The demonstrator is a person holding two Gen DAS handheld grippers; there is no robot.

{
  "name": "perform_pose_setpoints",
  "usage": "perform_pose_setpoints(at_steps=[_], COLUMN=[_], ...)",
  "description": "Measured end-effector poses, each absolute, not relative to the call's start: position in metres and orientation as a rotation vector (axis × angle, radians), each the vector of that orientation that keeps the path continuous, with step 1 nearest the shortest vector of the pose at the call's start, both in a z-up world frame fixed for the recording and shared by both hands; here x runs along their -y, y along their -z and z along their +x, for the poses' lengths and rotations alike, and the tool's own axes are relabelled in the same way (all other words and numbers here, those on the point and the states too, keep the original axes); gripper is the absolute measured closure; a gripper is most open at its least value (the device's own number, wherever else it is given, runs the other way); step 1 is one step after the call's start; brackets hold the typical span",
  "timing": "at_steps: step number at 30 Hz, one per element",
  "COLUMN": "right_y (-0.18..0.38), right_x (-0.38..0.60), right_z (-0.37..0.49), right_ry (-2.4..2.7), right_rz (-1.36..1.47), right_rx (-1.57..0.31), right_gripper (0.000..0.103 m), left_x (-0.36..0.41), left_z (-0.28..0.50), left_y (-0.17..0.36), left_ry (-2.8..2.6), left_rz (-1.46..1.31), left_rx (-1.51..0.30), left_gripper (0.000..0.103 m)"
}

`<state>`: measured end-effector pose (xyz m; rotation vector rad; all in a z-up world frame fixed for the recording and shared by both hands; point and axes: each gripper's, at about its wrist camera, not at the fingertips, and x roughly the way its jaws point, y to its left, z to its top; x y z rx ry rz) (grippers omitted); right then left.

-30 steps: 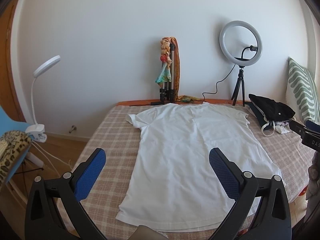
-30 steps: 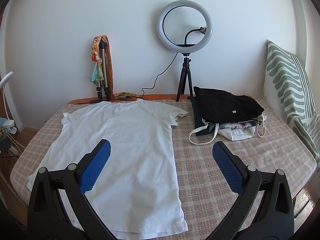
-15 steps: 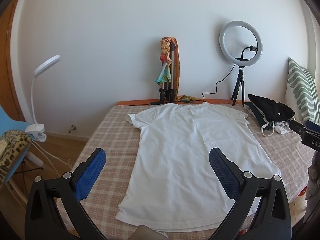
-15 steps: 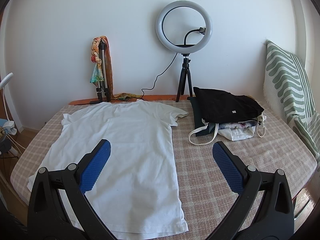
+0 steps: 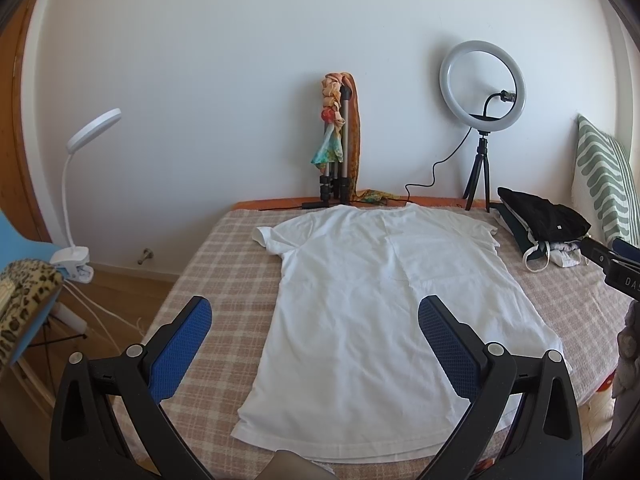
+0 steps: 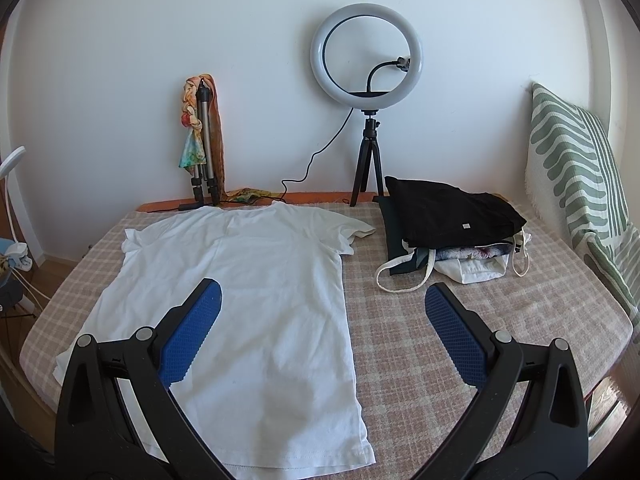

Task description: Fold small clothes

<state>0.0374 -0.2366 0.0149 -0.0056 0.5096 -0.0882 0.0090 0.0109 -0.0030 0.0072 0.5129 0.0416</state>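
Observation:
A white T-shirt [image 5: 384, 300] [image 6: 248, 300] lies spread flat on the checked bed cover, collar toward the wall and hem toward me. My left gripper [image 5: 316, 312] hovers open above the shirt's lower left part, nothing between its blue pads. Over the shirt's right edge near the hem my right gripper [image 6: 322, 300] is held open and empty. A tip of the right gripper [image 5: 612, 264] shows at the right edge of the left wrist view.
A pile of folded dark clothes on a tote bag [image 6: 448, 232] sits at the back right of the bed cover [image 6: 500, 320]. A ring light on a tripod [image 6: 366, 80] and a folded tripod with scarves [image 6: 204, 140] stand by the wall. A striped pillow [image 6: 576, 184] leans right. A clip lamp [image 5: 76, 200] stands left.
Both grippers have barely drifted; the shirt lies as before and both stay open.

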Motion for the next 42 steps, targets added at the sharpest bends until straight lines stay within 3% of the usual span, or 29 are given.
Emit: perform_pose_setpoints(at_steps=[21, 28, 33, 39, 42], right_y=[-0.012, -0.009, -0.016, -0.019, -0.015], right_x=[0.229, 0.204, 0.159, 0.109, 0.081], right_z=[0.048, 0.085, 0.128, 0.188, 0.218], right_ry=[0.029, -0.121, -0.271, -0.389, -0.436], right_rz=[0.021, 0.077, 0.035, 0.059, 0.068], right_rx=[-0.509, -0.588, -0.669, -0.766, -0.819], right_gripper=[0.000, 0.000, 0.000, 0.013, 0.018], left_x=[-0.026, -0.057, -0.084, -0.111, -0.115], left_z=[0.012, 0.011, 0.013, 0.011, 0.011], left_y=[0.020, 0.039, 0.060, 0.093, 0.107], left_ry=[-0.040, -0.044, -0.060, -0.054, -0.034], left_rz=[-0.021, -0.105, -0.178, -0.290, -0.332], left_rx=[-0.571, -0.611, -0.687, -0.795, -0.847], left_gripper=[0.000, 0.001, 0.012, 0.021, 0.033])
